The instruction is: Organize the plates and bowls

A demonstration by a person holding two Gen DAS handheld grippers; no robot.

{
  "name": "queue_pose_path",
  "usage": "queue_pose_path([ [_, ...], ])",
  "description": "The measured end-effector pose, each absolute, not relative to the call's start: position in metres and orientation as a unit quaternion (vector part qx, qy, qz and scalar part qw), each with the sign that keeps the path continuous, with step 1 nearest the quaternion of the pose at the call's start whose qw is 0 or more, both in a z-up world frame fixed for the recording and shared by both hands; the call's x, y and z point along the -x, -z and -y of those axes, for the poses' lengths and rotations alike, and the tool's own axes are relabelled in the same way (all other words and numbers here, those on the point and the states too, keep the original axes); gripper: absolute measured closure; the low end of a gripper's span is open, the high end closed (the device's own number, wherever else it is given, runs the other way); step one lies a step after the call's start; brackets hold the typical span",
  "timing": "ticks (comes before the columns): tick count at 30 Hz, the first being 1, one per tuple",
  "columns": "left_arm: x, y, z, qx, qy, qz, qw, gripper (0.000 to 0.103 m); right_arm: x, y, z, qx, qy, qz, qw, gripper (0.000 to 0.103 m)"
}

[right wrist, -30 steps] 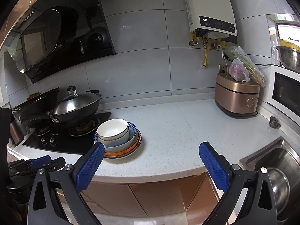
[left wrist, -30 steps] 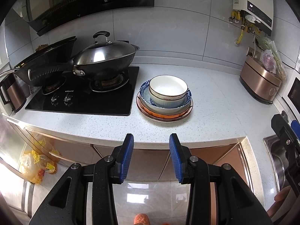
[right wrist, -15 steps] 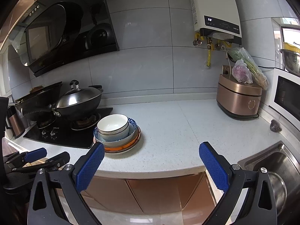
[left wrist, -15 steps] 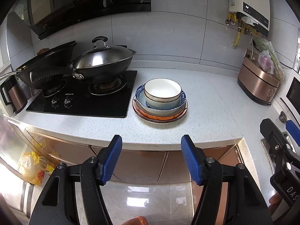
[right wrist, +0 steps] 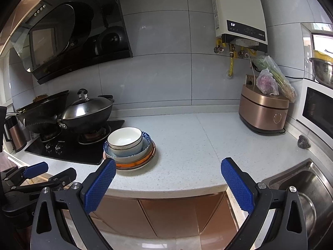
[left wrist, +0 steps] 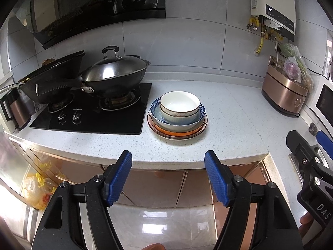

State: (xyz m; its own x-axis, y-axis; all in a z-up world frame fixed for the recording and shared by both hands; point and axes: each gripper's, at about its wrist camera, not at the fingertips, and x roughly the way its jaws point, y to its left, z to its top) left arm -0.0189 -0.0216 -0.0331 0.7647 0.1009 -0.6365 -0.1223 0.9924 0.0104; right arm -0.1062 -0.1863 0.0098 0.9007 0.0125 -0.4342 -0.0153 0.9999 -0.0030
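Observation:
A stack of dishes stands on the white countertop (left wrist: 229,125) just right of the stove. A white bowl (left wrist: 180,104) (right wrist: 124,138) sits on top, nested in a pale bowl and a blue-patterned bowl (left wrist: 179,120) (right wrist: 145,143), over orange and brown plates (left wrist: 177,133) (right wrist: 133,163). My left gripper (left wrist: 168,177) is open and empty, in front of the counter edge, below the stack. My right gripper (right wrist: 166,184) is open wide and empty, also before the counter edge, right of the stack. Each gripper shows at the edge of the other's view.
A black gas stove (left wrist: 91,114) carries a lidded wok (left wrist: 114,77) and a second pan (left wrist: 52,79). A kettle (left wrist: 14,108) stands far left. A copper rice cooker (right wrist: 264,112) with bagged vegetables stands at the back right. A steel sink (right wrist: 301,187) lies right.
My left gripper's jaws have opened from nearly closed to wide. Both views have drawn slightly closer to the counter. The stack has not moved.

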Motion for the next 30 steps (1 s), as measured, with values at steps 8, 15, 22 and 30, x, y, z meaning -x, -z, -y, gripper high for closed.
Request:
queue_pose_path([
  [8,0.022,0.033,0.020,0.020,-0.057,-0.336,0.940,0.037,0.113,-0.009,0.181,0.003,0.001,-0.221,0.975,0.000],
  [15,0.025,0.034,0.024,0.020,-0.049,-0.339,0.939,0.036,0.118,-0.010,0.180,0.005,0.004,-0.223,0.975,0.000],
  [22,0.028,0.032,0.023,0.025,-0.050,-0.336,0.940,0.036,0.120,-0.011,0.177,0.005,0.006,-0.219,0.976,0.000],
  [30,0.031,0.025,0.017,0.034,-0.066,-0.312,0.947,0.036,0.125,-0.009,0.174,0.007,0.006,-0.204,0.979,0.000],
])
